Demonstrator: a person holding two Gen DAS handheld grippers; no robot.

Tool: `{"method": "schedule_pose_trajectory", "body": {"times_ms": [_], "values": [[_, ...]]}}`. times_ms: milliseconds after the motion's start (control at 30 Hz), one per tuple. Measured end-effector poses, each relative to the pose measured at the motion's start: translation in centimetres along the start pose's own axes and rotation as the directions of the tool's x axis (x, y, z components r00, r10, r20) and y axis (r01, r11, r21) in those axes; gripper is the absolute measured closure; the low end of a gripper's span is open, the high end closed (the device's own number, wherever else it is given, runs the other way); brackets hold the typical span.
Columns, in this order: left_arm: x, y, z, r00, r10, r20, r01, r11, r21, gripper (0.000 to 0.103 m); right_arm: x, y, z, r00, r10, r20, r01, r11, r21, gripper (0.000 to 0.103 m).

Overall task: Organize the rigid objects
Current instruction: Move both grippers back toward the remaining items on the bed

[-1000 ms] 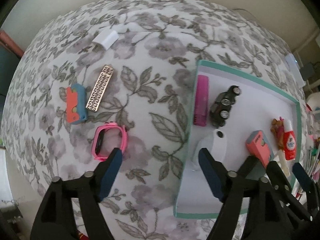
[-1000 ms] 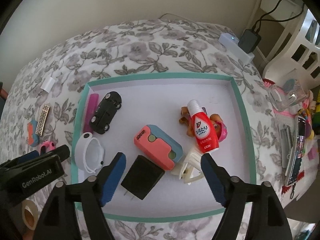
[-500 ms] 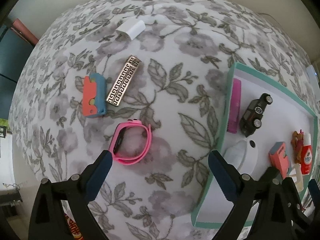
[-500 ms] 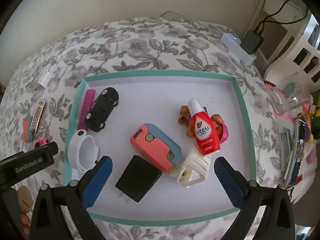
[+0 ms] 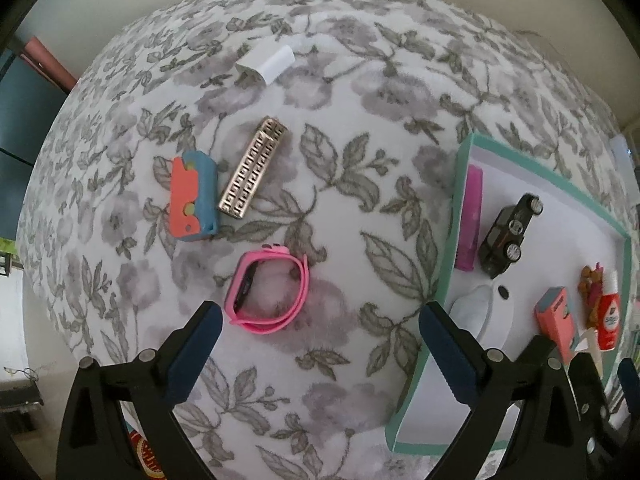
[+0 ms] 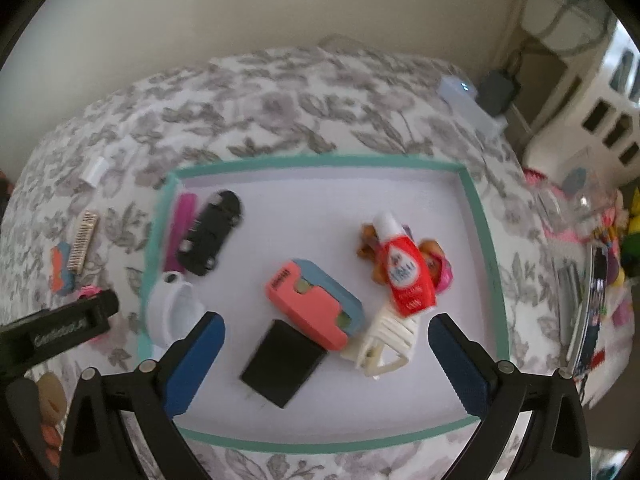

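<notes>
**Pink watch next in line for the tray**

Pink watch [image 5: 267, 293] lies on the flowered bedspread [image 5: 360, 92] just ahead of the left tongs [image 5: 320, 344], nearer the left-side blade than the right. Those tongs have just been opening and stand wide with nothing between the blades. The right tongs [image 6: 326, 354] have likewise just spread wide and grip nothing; they hang over the teal-rimmed tray [image 6: 320, 160], with a black charger [image 6: 282, 362] and a white clip [image 6: 386, 342] lying below the gap.

I judge this to be the pause between drop-offs: several pieces are already in the tray, and three or four remain on the cloth. The likely next move is for the left tongs to come down over the watch and close across its band.

Further off from the left tongs sit an orange-and-blue case [image 5: 194, 196] touching a gold patterned bar [image 5: 254, 172], and a white plug [image 5: 266, 63] well beyond. Nothing blocks the watch. The tray's near corner is crowded by a white cup-like piece [image 5: 486, 312], a toy car [image 5: 508, 236] and a magenta comb [image 5: 470, 216].
</notes>
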State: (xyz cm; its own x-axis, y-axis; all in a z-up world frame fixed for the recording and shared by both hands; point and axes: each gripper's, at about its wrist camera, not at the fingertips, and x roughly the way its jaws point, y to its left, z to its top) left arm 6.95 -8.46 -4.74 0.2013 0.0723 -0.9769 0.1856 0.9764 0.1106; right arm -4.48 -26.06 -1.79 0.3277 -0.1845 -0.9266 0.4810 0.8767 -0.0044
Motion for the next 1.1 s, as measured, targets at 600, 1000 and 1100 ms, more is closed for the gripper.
{"method": "schedule_pose_trajectory", "body": {"times_ms": [600, 1000, 1100], "values": [[-1.2, 11.8, 2.5, 0.995, 0.076, 0.065, -0.057, 0.964, -0.261, 0.004, -0.1, 5.4, -0.7, 0.977, 0.212, 0.001, -0.212, 0.977, -0.023, 0.0], [1.1, 17.8, 2.7, 1.0, 0.017, 0.013, -0.01, 0.921, -0.39, 0.004, 0.4, 9.2, -0.5, 0.967, 0.255, -0.021, -0.256, 0.962, -0.09, 0.0], [1.5, 18.5, 2.8, 1.0, 0.007, 0.007, -0.004, 0.915, -0.403, 0.004, 0.4, 10.8, -0.2, 0.953, 0.3, -0.034, -0.302, 0.949, -0.094, 0.0]]}}
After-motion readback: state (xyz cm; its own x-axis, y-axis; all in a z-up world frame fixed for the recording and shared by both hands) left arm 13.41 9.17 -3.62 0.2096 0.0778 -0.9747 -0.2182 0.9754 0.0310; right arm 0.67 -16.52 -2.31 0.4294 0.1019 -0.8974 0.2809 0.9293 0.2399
